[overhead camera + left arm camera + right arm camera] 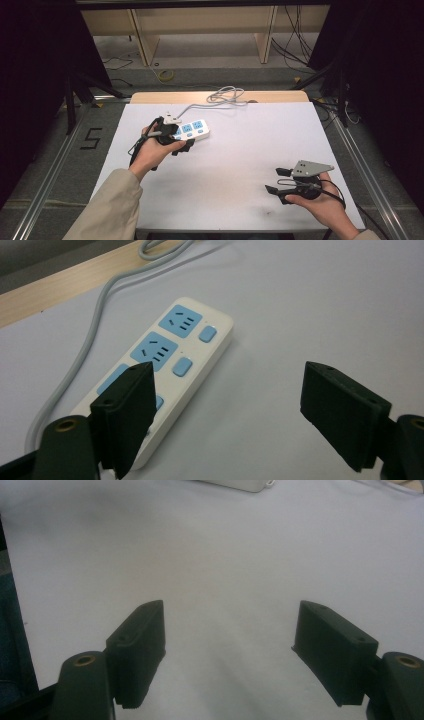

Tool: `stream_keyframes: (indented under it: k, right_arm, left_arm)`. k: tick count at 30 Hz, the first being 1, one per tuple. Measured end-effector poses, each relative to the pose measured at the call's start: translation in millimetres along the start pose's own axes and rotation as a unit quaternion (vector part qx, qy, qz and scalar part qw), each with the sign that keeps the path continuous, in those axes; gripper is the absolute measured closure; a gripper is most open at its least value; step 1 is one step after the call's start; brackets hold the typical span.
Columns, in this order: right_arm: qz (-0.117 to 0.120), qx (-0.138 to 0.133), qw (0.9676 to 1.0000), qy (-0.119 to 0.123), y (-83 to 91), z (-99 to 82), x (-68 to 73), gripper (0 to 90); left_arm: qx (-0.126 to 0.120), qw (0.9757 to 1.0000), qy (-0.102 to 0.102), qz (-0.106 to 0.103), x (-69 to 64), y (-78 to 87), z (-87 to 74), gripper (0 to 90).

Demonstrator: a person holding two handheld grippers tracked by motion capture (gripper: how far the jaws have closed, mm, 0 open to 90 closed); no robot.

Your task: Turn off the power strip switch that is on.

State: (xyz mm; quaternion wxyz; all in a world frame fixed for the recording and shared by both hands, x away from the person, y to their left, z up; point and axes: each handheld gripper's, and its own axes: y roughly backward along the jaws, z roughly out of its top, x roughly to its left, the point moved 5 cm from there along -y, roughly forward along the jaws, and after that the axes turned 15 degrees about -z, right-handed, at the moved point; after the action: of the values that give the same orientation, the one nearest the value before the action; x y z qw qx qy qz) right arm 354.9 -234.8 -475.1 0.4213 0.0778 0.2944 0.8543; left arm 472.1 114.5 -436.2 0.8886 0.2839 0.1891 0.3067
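In the high view, my left tongs point(181, 145) hover at the power strip point(192, 130), centre-left on the table point(240, 150). In the left gripper view they stand apart, holding nothing. In the right gripper view, my right tongs point(227, 652) gape too; pressing or moving the strip seems left.

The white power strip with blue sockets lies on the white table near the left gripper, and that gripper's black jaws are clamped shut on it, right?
Not quite. The white power strip with blue sockets does lie on the white table near the left gripper, but the left gripper view shows its jaws standing wide open, clamping nothing.
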Motion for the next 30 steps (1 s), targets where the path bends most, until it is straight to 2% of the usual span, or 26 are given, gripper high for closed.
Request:
stream_keyframes:
  k: [3, 11, 18, 20, 24, 30]
  right_arm:
    - [0.001, 0.000, 1.0000, 0.000, -0.1, 0.0, -0.1, 28.6]
    - [0.000, 0.000, 1.0000, -0.001, -0.2, 0.2, -0.1, 28.4]
    - [0.001, 0.000, 1.0000, 0.000, -0.2, -0.2, -0.1, 28.3]
    - [0.001, 0.000, 1.0000, 0.002, -0.1, -0.3, 0.0, 28.2]
    - [0.000, 0.001, 1.0000, 0.000, 0.2, -0.4, -0.1, 28.1]
    - [0.001, 0.001, 1.0000, 0.000, 0.3, -0.6, -0.4, 28.0]
  left_arm:
    - [-0.010, 0.9999, -0.012, -0.005, -10.1, 5.4, -6.6, 21.1]
    - [-0.016, 0.9988, -0.042, -0.019, -31.8, 15.1, -32.2, 20.9]
    - [-0.017, 0.9985, -0.048, -0.019, -42.3, 25.7, -56.3, 20.8]
    - [-0.014, 0.9982, -0.056, -0.015, -43.7, 29.6, -62.0, 20.6]
    - [-0.018, 0.9982, -0.055, -0.014, -47.5, 36.3, -73.2, 20.6]
    - [-0.010, 0.9983, -0.057, -0.010, -53.3, 43.9, -93.0, 20.6]
